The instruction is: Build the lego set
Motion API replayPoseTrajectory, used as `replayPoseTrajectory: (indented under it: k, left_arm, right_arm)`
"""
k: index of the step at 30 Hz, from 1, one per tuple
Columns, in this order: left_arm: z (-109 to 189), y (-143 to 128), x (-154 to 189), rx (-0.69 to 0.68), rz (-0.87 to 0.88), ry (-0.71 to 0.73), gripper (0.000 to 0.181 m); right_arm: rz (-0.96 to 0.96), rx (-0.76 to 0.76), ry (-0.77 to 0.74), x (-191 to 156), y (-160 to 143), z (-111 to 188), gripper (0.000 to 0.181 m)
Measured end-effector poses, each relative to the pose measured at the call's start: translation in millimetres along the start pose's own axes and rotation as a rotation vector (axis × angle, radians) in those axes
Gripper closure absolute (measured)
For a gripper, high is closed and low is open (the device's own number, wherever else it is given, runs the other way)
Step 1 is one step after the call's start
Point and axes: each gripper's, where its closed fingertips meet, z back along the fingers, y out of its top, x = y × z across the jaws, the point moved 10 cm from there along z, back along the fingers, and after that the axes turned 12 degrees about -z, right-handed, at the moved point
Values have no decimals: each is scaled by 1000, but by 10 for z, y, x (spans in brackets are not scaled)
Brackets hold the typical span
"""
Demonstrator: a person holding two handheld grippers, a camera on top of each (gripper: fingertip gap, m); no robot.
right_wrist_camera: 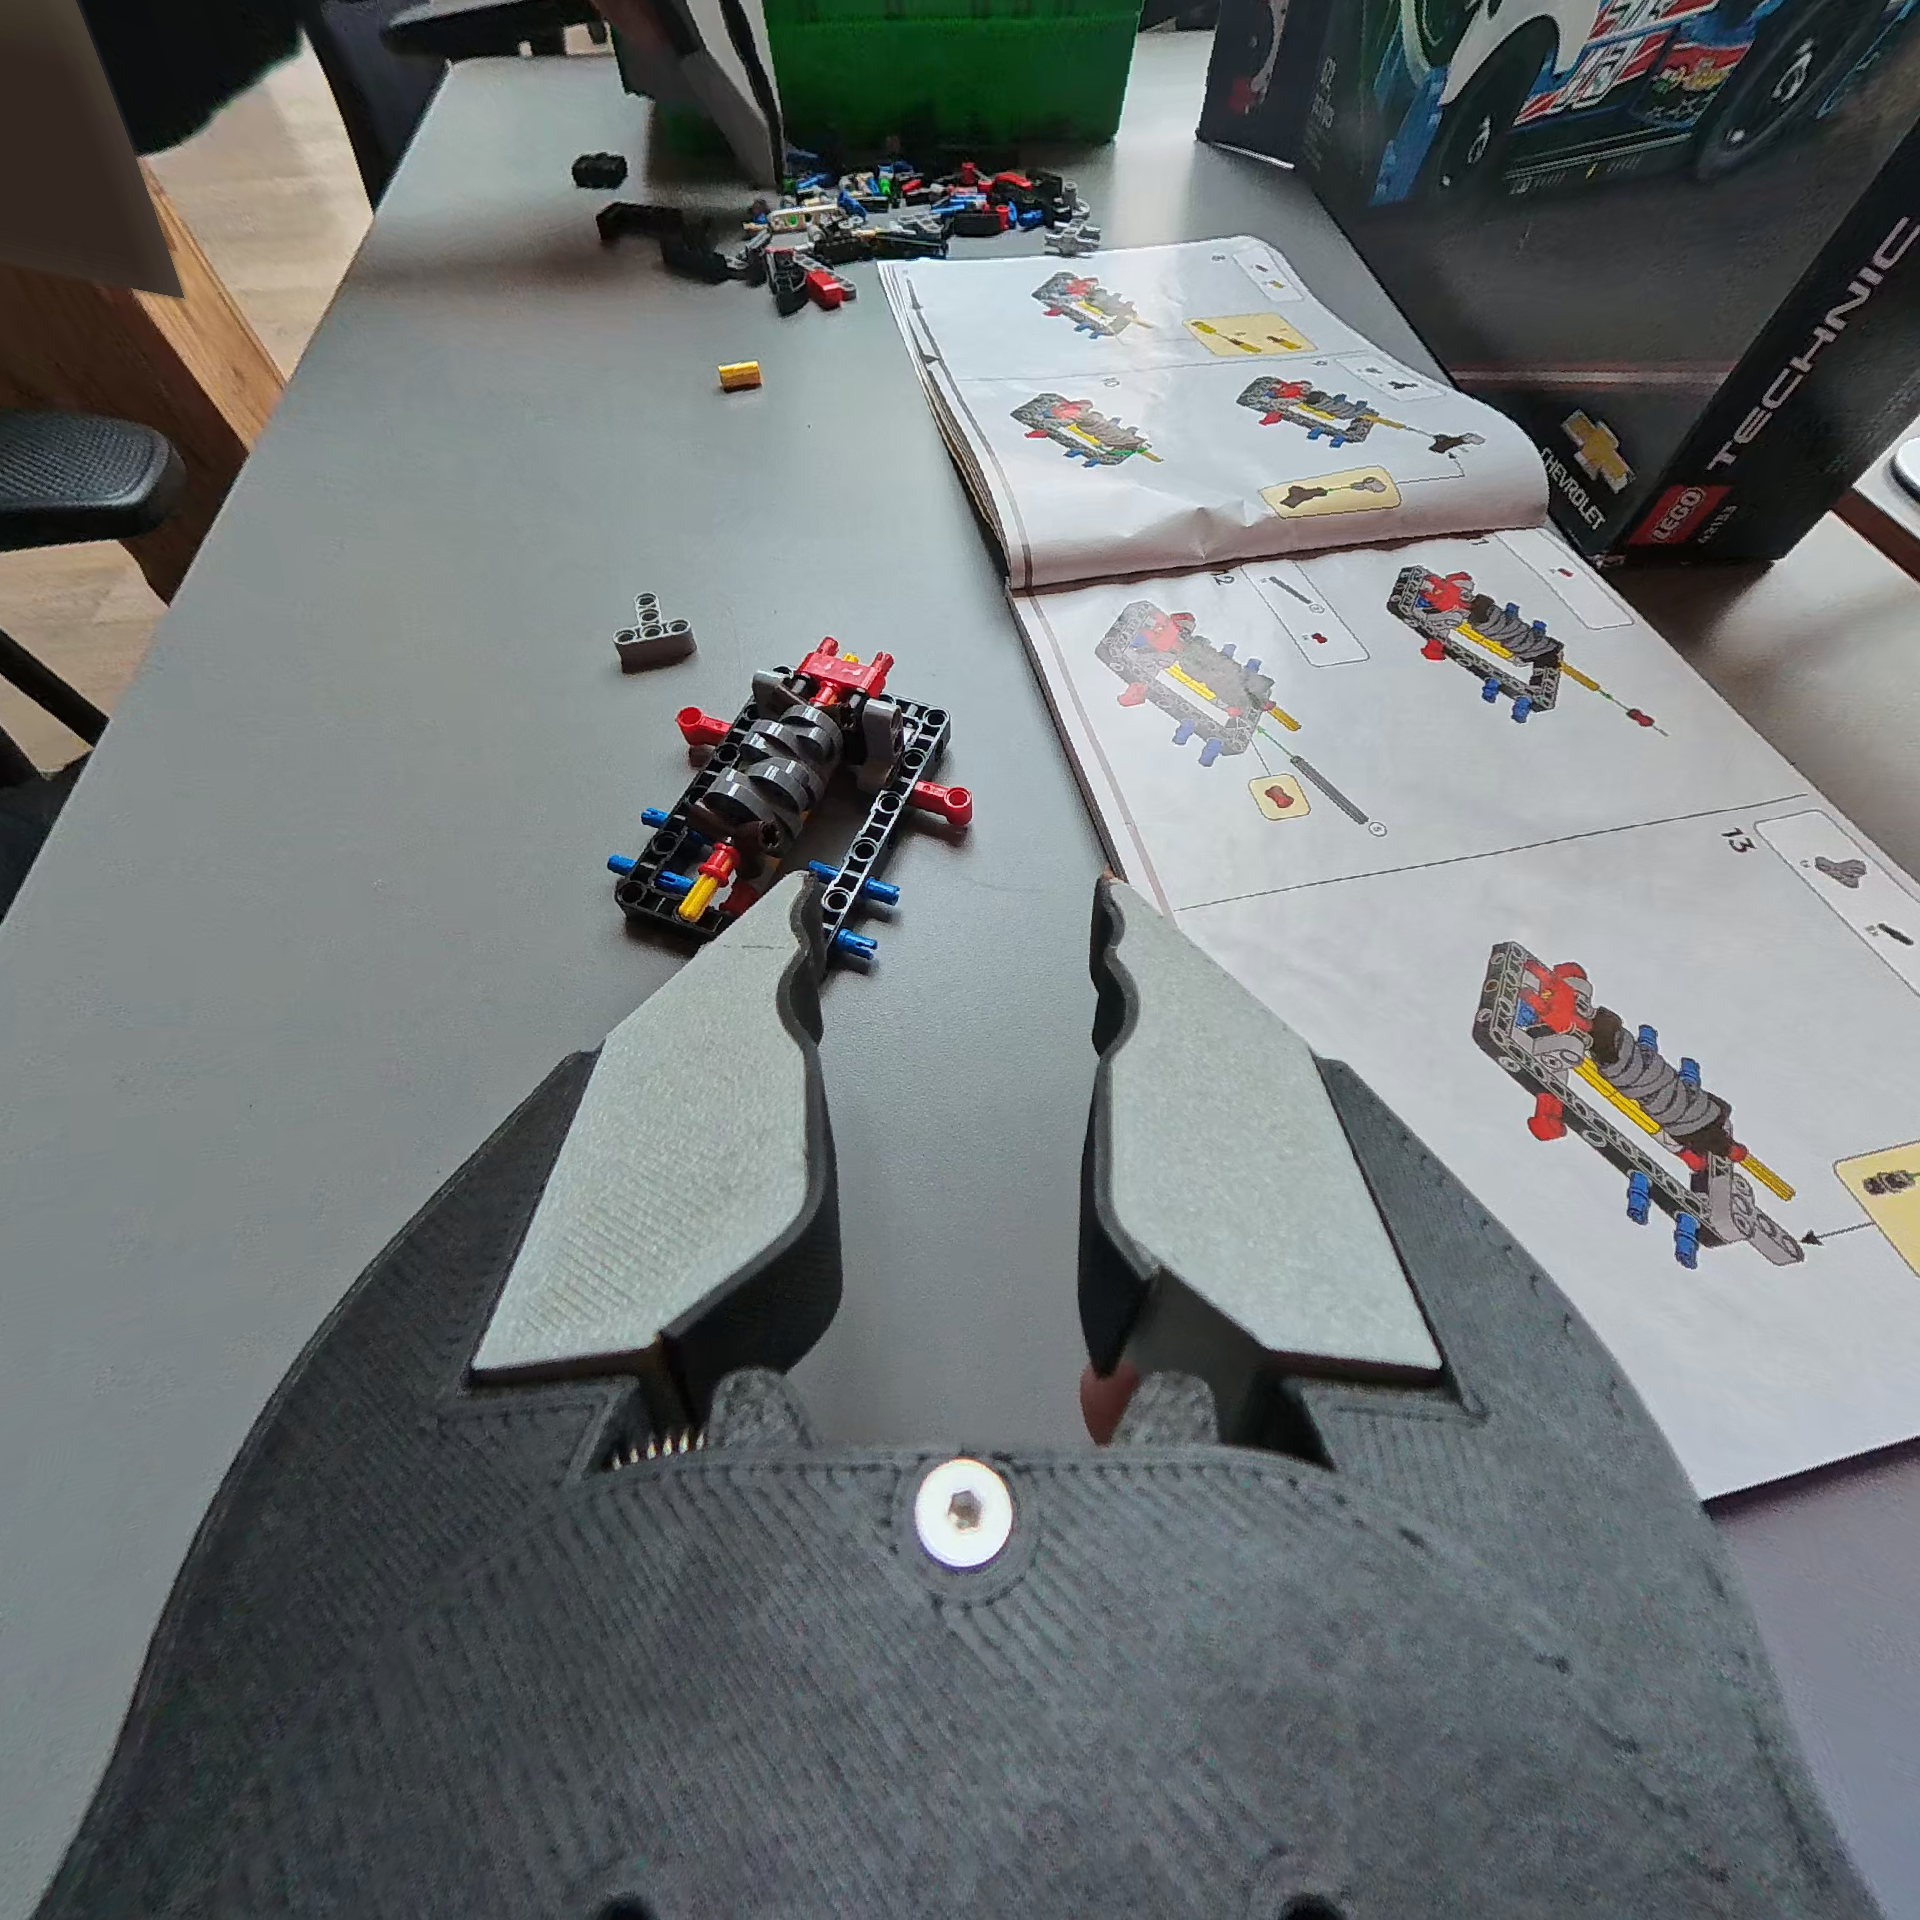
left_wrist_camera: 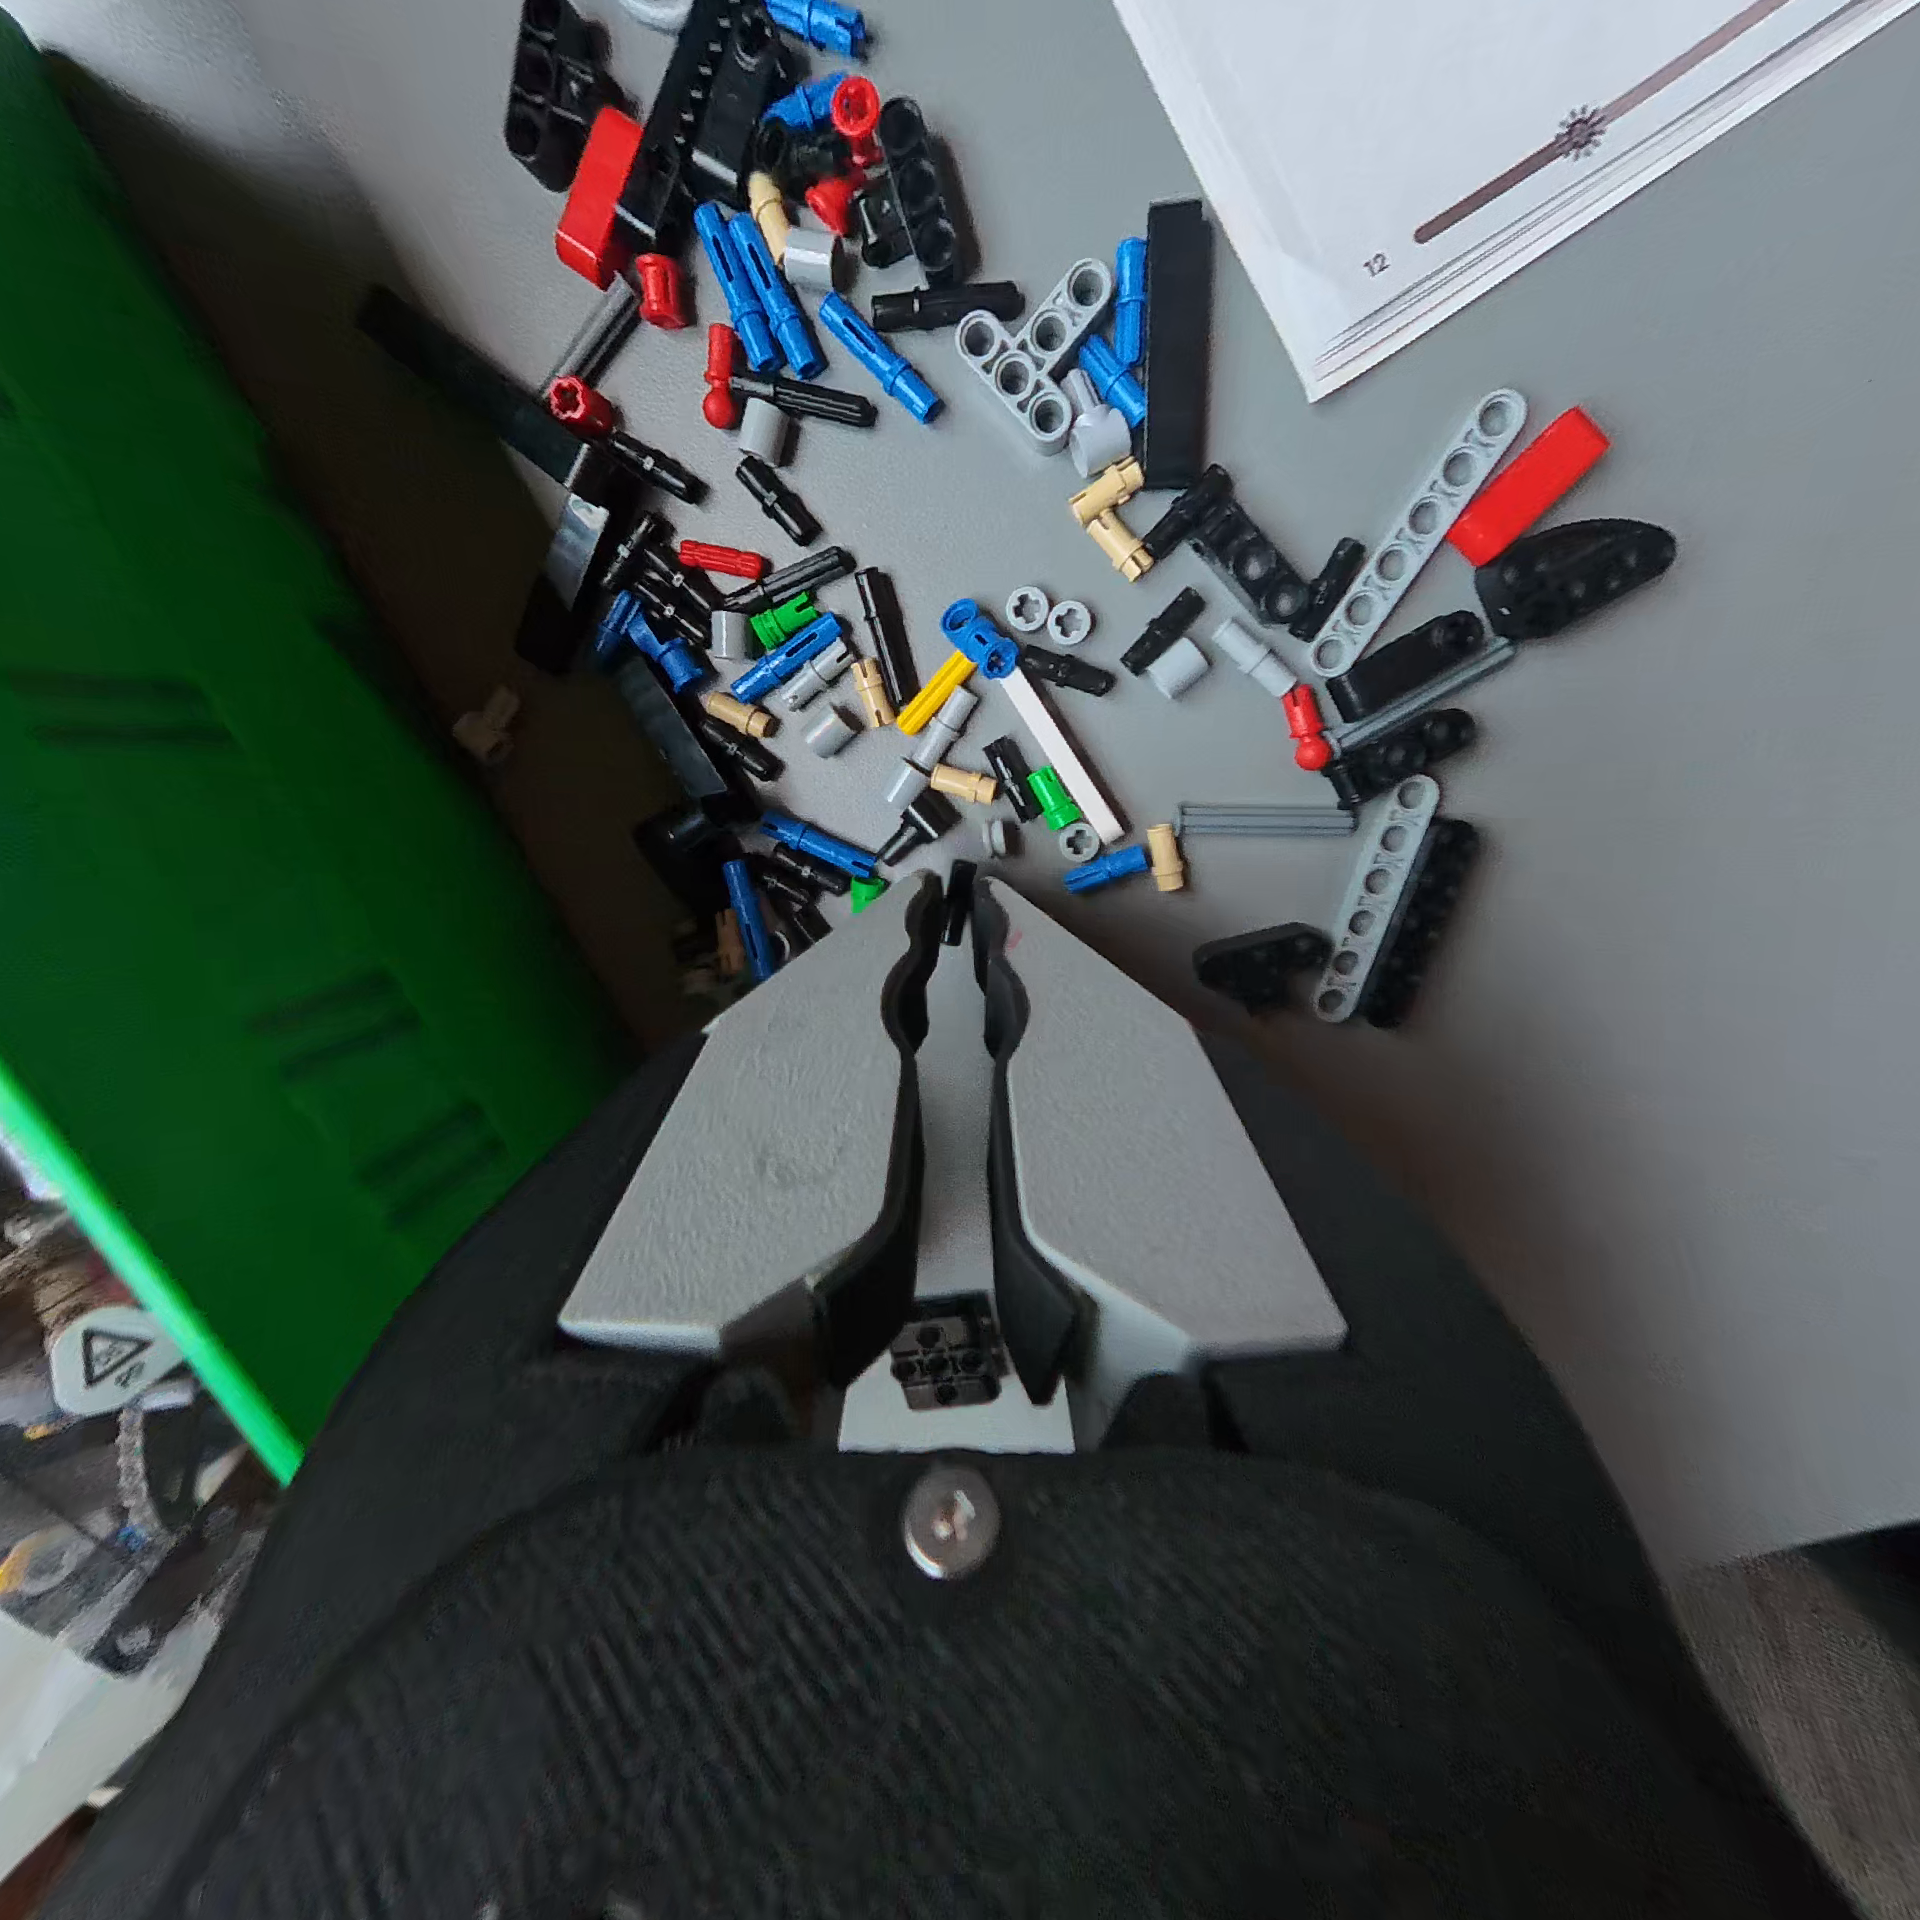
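Observation:
In the left wrist view my left gripper [left_wrist_camera: 957, 902] is shut on a small black pin [left_wrist_camera: 956, 904], held just above the near edge of a pile of loose parts [left_wrist_camera: 935, 499] on the grey table. In the right wrist view my right gripper [right_wrist_camera: 951, 899] is open and empty, low over the table. The part-built frame [right_wrist_camera: 795, 784], black with dark grey cylinders, red, blue and yellow pins, lies just ahead and left of it; my left fingertip [right_wrist_camera: 800, 914] overlaps its near corner. A grey T-shaped beam [right_wrist_camera: 652, 631] lies beyond the frame.
An open instruction booklet [right_wrist_camera: 1403, 831] lies to the right; its corner also shows in the left wrist view [left_wrist_camera: 1455, 156]. A green bin [left_wrist_camera: 208, 727] stands left of the pile and shows far off in the right wrist view [right_wrist_camera: 951, 68]. The set's box [right_wrist_camera: 1662, 260] stands at the back right. A yellow piece [right_wrist_camera: 739, 375] lies alone mid-table. One gripper's finger ends stand about 50 cm off the other's.

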Motion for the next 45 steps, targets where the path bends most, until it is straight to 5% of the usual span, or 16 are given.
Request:
replayPoseTrajectory:
  k: [6, 11, 20, 23, 34, 45]
  left_arm:
    - [440, 196, 272, 64, -80, 130, 177]
    - [762, 818, 1118, 277, -317, 25, 178]
    - [359, 1455, 2730, 418, -606, -367, 178]
    - [322, 1590, 3079, 432, -676, -367, 178]
    - [-31, 1900, 3403, 442, -729, -327, 177]
    - [57, 1996, 3330, 498, -686, -369, 164]
  right_arm:
    - [9, 0, 4, -12, -2, 1, 133]
    - [16, 15, 8, -22, -2, 18, 134]
    - [1, 50, -7, -35, -9, 78, 136]
    - [-4, 47, -22, -25, -8, 72, 136]
    - [-13, 56, -31, -13, 0, 73, 137]
    - [-15, 61, -29, -10, 4, 75, 137]
